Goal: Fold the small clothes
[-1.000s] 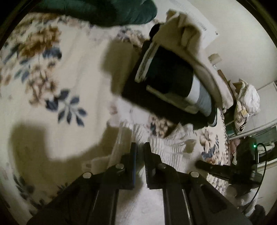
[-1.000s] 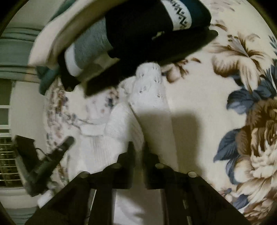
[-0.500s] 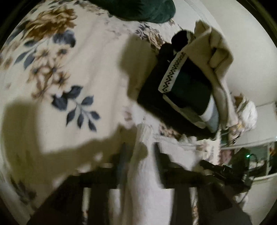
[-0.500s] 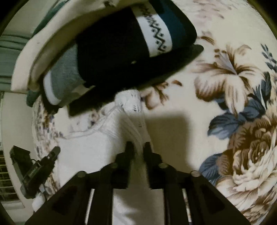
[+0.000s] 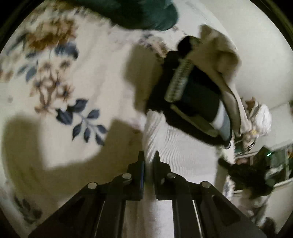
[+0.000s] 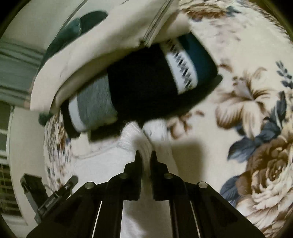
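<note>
A white ribbed knit garment (image 5: pixel 175 146) lies on the floral blanket (image 5: pixel 60 95). My left gripper (image 5: pixel 148 155) is shut on its left edge, with white cloth between the fingers. In the right wrist view the same white garment (image 6: pixel 131 135) shows, and my right gripper (image 6: pixel 145 155) is shut on a fold of it. The garment's far end reaches the foot of a stack of folded clothes (image 5: pixel 194 95), which is dark with a zigzag band and a cream piece on top; the stack also shows in the right wrist view (image 6: pixel 146 87).
A dark green cushion (image 5: pixel 146 14) lies at the blanket's far edge. The other black gripper (image 5: pixel 247 174) shows at the right of the left wrist view and lower left in the right wrist view (image 6: pixel 55 197). White clutter (image 5: pixel 260 120) sits off the bed.
Both grippers have moved forward toward the folded stack, carrying the white garment's edge with them. The stack looks larger and nearer in both views. Both stay shut on the cloth.
</note>
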